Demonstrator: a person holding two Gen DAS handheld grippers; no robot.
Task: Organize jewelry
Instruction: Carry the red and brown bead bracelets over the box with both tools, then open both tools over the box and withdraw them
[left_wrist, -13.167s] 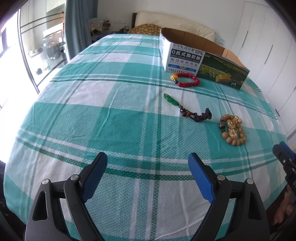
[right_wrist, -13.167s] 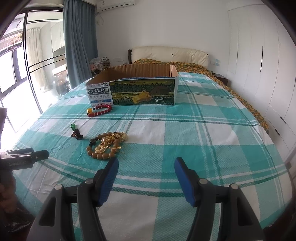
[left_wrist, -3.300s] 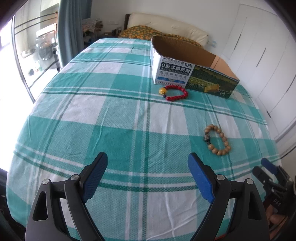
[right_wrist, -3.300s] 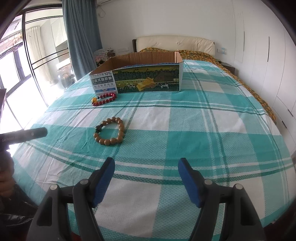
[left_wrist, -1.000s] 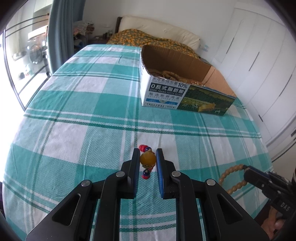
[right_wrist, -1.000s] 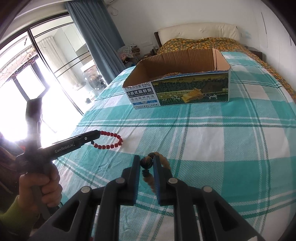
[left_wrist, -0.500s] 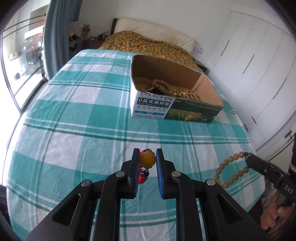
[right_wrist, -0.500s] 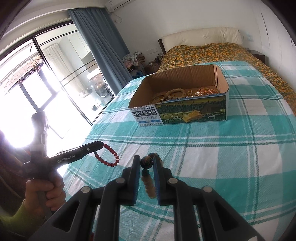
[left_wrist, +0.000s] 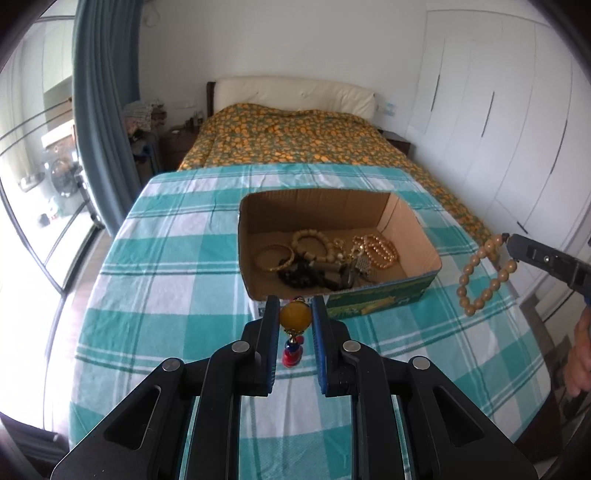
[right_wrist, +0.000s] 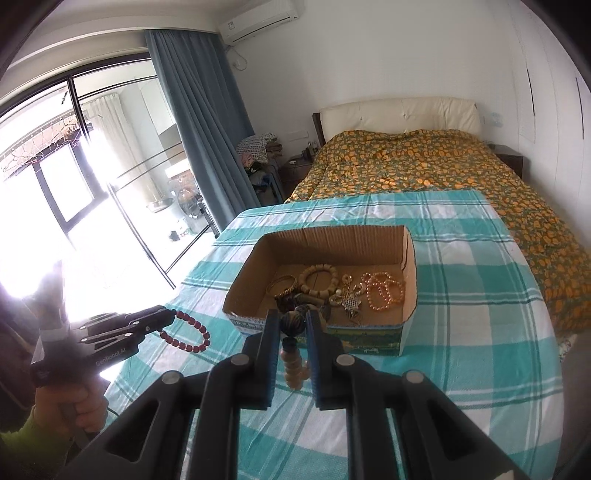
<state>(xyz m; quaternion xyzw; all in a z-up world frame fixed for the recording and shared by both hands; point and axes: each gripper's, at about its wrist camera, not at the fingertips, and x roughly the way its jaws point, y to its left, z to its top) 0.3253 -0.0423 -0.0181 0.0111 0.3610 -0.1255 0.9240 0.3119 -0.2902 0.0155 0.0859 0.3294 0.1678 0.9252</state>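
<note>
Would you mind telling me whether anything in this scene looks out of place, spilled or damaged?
Nothing stands out. The cardboard box sits upright on the checked cloth with jewelry inside, none spilled. The left gripper holds the red bracelet; the right gripper holds the wooden bracelet.

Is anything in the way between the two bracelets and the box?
Nothing visible is. The red bracelet and the wooden bracelet hang in the air near the open cardboard box. Its top has no lid, though other jewelry already covers much of the floor.
</note>
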